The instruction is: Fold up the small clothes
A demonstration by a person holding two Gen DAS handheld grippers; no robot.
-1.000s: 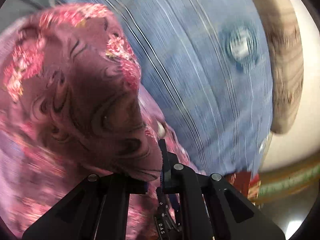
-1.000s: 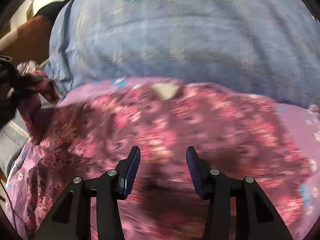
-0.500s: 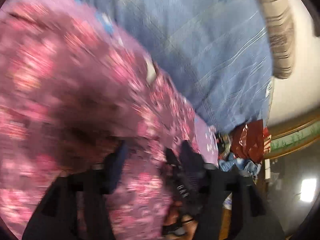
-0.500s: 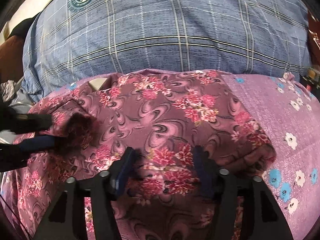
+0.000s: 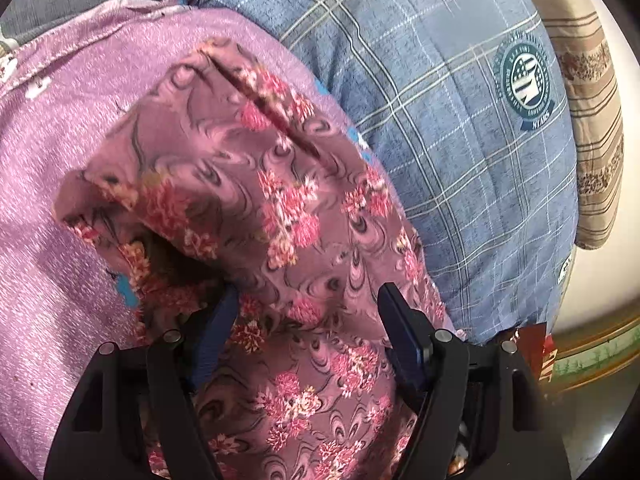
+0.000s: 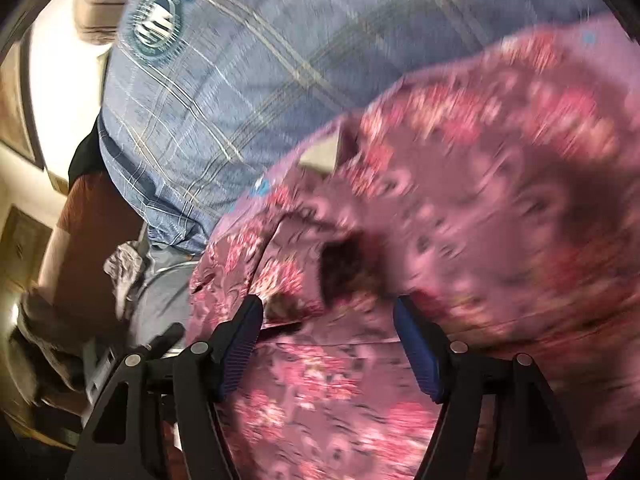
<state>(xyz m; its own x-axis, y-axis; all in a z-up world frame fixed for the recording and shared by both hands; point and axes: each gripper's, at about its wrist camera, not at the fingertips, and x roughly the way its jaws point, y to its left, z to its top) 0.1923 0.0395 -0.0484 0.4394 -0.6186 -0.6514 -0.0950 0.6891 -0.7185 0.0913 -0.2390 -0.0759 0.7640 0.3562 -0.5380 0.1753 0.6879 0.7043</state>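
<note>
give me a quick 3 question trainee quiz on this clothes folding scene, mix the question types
1. True or false: the left gripper has its jaws clamped shut on the floral garment.
2. Multiple choice: what does the floral garment lie on? A) a bare wooden table B) a lilac cloth C) a green towel
3. Short answer: what printed mark shows on the blue plaid cover?

Key
1. False. The jaws stand apart with floral fabric lying between them, not pinched; the right gripper looks the same, though its view is blurred.
2. B
3. A round teal badge, also seen in the right wrist view.
</note>
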